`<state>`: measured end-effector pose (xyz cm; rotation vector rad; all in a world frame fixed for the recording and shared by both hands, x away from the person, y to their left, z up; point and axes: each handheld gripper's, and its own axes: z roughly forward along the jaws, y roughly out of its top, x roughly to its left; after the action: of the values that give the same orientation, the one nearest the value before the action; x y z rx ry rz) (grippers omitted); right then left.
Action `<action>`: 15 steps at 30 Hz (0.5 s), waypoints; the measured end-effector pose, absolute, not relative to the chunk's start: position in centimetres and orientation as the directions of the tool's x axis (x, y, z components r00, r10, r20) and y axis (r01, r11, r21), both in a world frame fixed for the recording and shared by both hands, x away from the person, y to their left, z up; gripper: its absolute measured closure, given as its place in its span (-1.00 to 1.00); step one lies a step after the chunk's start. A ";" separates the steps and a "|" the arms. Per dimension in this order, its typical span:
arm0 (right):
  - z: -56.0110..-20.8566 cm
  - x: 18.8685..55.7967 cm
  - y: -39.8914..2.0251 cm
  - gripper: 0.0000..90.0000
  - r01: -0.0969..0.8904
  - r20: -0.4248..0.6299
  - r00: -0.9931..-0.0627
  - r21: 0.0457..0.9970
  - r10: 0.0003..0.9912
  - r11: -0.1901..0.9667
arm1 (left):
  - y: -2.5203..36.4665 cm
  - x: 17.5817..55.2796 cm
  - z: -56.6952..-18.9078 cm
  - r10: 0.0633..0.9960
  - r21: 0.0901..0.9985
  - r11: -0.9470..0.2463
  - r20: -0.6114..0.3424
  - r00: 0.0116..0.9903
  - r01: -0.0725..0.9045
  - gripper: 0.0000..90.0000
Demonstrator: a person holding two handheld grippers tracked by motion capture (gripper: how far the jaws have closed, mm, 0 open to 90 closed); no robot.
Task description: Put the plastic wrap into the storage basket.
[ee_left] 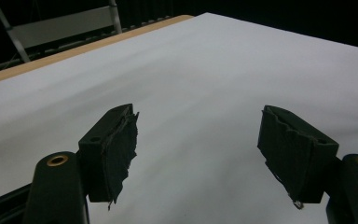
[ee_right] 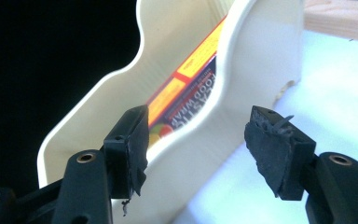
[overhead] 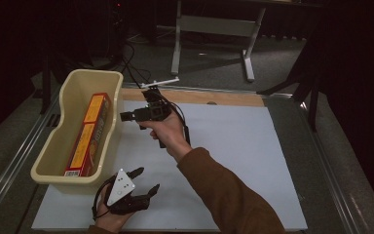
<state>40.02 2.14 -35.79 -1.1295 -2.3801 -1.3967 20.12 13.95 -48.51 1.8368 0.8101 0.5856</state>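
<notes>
A: The room behind is dark; a grey frame stand [overhead: 214, 34] sits on the floor past the worktop [overhead: 233, 141], which has one white sheet over it and a strip of bare wood along the far edge.

B: What's on it?

A: One cream bin [overhead: 61, 141] at the left edge, and one box [overhead: 88, 136] lying lengthwise inside it, orange and yellow on top with a red end.

B: Any writing?

A: In the right gripper view the box [ee_right: 191, 88] shows white letters on a dark panel, upside down. "FOOD WRAP" can be made out; the line below is cut off by the bin's wavy rim [ee_right: 205, 112]. The yellow label print is too small to read.

B: And the tools?

A: Two. The right tool [overhead: 126, 116] hangs just beside the bin's right rim, pointing at it, jaws wide apart with nothing between them. The left tool [overhead: 146, 180] sits low near the front edge, just right of the bin's near corner, jaws also spread and empty over bare sheet.

B: Room to move?

A: The whole right half of the sheet is bare, out to its right and front edges.
</notes>
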 end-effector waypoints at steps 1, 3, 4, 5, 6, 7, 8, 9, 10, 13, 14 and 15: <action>-35.7 39.8 1.5 -0.19 0.662 0.469 -0.711 0.697 0.524 0.275 | 14.0 20.1 -48.5 0.753 0.923 -0.275 0.033 0.657 0.268 -0.38; -35.6 39.5 0.2 -0.20 0.639 0.444 -0.724 0.720 0.528 0.271 | 14.0 20.2 -48.5 0.755 0.922 -0.275 0.033 0.654 0.271 -0.38; -35.6 39.3 -0.4 -0.21 0.631 0.434 -0.728 0.728 0.530 0.270 | 14.1 20.3 -48.5 0.759 0.922 -0.273 0.032 0.650 0.274 -0.38; -35.6 39.3 -0.4 -0.21 0.631 0.434 -0.728 0.728 0.530 0.270 | 14.1 20.3 -48.5 0.759 0.922 -0.273 0.032 0.650 0.274 -0.38; -35.7 39.0 -1.6 -0.21 0.613 0.408 -0.734 0.742 0.544 0.271 | 14.1 20.3 -48.6 0.762 0.922 -0.272 0.030 0.647 0.277 -0.38; -35.7 39.0 -1.6 -0.21 0.613 0.408 -0.734 0.742 0.544 0.271 | 14.1 20.3 -48.6 0.762 0.922 -0.272 0.030 0.647 0.277 -0.38; -35.8 38.7 -2.7 -0.22 0.586 0.364 -0.742 0.760 0.563 0.281 | 14.1 20.3 -48.6 0.764 0.922 -0.271 0.030 0.644 0.278 -0.38; -35.8 38.5 -3.3 -0.22 0.571 0.341 -0.747 0.770 0.571 0.286 | 14.1 20.3 -48.6 0.765 0.921 -0.271 0.029 0.644 0.279 -0.38; -35.8 38.5 -3.3 -0.22 0.571 0.341 -0.747 0.770 0.571 0.286 | 14.1 20.3 -48.6 0.765 0.921 -0.271 0.029 0.644 0.279 -0.38; -36.4 37.2 -5.4 -0.26 0.507 0.246 -0.770 0.796 0.589 0.330 | 14.2 20.4 -48.6 0.768 0.919 -0.274 0.032 0.639 0.284 -0.38; -36.5 36.9 -5.8 -0.26 0.496 0.231 -0.774 0.800 0.589 0.338 | 14.2 20.4 -48.6 0.768 0.919 -0.274 0.032 0.639 0.284 -0.38; -36.5 36.9 -5.8 -0.26 0.496 0.231 -0.774 0.800 0.589 0.338 | 14.2 20.3 -48.6 0.770 0.920 -0.270 0.029 0.638 0.285 -0.38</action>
<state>36.90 -5.84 -36.51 -1.0779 -2.6497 -1.5239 20.33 14.18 -48.56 1.8381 0.8431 0.5953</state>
